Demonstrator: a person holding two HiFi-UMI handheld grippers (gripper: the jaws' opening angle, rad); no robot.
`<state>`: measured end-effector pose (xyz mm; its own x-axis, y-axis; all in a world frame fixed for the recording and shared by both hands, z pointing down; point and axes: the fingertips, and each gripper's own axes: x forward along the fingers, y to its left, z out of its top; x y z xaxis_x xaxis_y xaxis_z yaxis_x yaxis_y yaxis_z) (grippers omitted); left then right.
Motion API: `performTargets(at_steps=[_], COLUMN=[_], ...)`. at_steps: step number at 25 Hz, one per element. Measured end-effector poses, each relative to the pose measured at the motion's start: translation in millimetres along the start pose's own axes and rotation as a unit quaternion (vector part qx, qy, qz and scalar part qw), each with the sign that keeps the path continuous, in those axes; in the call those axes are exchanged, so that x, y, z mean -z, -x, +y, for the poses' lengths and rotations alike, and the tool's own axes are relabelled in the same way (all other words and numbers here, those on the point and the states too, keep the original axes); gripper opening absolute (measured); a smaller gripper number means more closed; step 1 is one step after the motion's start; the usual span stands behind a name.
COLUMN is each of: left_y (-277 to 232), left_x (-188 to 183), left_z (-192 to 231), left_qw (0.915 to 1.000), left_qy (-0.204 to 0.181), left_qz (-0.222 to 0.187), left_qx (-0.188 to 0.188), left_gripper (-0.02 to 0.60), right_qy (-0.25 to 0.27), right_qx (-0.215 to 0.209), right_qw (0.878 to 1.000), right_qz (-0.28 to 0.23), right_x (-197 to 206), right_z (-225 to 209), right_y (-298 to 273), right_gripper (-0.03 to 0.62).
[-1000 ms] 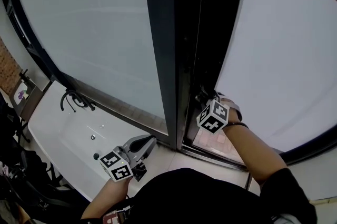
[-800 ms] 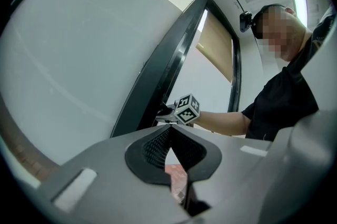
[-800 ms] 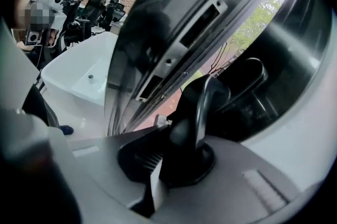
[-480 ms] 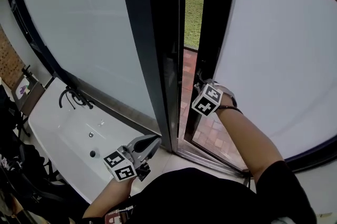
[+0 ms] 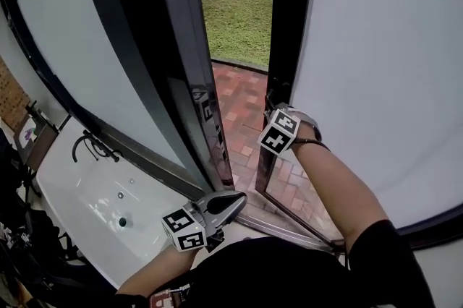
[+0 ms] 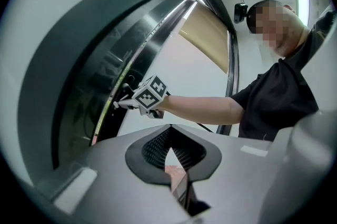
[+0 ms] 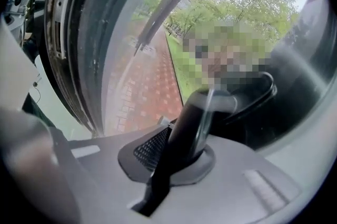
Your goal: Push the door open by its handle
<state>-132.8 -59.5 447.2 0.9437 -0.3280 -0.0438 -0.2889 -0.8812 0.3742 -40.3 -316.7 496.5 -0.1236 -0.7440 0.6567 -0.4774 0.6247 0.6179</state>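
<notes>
The glass door (image 5: pixel 376 68) has a black edge stile (image 5: pixel 291 17) and stands ajar onto the outside. My right gripper (image 5: pixel 272 107) is at the stile, shut on the black door handle (image 7: pixel 196 115), a round bar that runs up between the pads. The left gripper view shows that same gripper (image 6: pixel 125 102) pressed to the door's edge. My left gripper (image 5: pixel 233 201) hangs low near the threshold, shut with nothing in it; its pads (image 6: pixel 158 146) meet in a point.
A fixed glass panel in a dark frame (image 5: pixel 170 61) bounds the gap on the left. A white sink (image 5: pixel 87 205) with a black tap (image 5: pixel 90 144) lies at lower left. Red brick paving (image 5: pixel 242 115) and grass (image 5: pixel 235 14) lie beyond the metal threshold (image 5: pixel 289 225).
The gap beside the door has widened from shut to a broad opening that shows paving and grass. My right gripper stayed on the handle and moved outward; the left gripper drifted right.
</notes>
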Motion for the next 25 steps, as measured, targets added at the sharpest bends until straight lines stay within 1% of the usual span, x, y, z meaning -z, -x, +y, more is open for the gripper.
performTargets(at_steps=[4, 6, 7, 9, 11, 14, 17, 23, 25], left_y=[-44, -72, -85, -103, -115, -130, -152, -217, -230], left_x=[-8, -8, -6, -3, -3, -5, -9, -14, -16], left_z=[11, 7, 4, 2, 4, 13, 26, 52, 58], left_qw=[0.9984, 0.9958, 0.9945, 0.9932, 0.9933, 0.9950, 0.9977, 0.9997, 0.9994], left_qy=[0.010, 0.013, 0.013, 0.014, 0.016, 0.013, 0.002, -0.018, -0.021], left_qz=[0.011, 0.031, 0.042, 0.055, 0.056, 0.047, 0.029, -0.016, -0.024], left_qx=[0.055, 0.085, 0.095, 0.101, 0.099, 0.088, 0.061, 0.001, -0.011], left_gripper=[-0.003, -0.003, -0.003, -0.003, -0.003, -0.003, -0.003, -0.003, -0.003], right_qy=[-0.010, -0.017, -0.021, -0.028, -0.037, -0.047, -0.059, -0.089, -0.098], right_qx=[0.008, 0.007, 0.007, 0.007, 0.007, 0.012, 0.017, -0.005, -0.009], right_qw=[1.000, 1.000, 1.000, 0.999, 0.999, 0.998, 0.997, 0.995, 0.993], right_qz=[0.009, 0.014, 0.016, 0.021, 0.025, 0.035, 0.046, 0.056, 0.059], right_x=[8, 18, 24, 35, 44, 54, 66, 104, 114], right_z=[-28, -43, -48, -58, -68, -87, -107, -152, -164], right_y=[-15, -22, -25, -30, -34, -41, -52, -72, -78], right_gripper=[0.000, 0.000, 0.000, 0.000, 0.000, 0.000, 0.000, 0.000, 0.002])
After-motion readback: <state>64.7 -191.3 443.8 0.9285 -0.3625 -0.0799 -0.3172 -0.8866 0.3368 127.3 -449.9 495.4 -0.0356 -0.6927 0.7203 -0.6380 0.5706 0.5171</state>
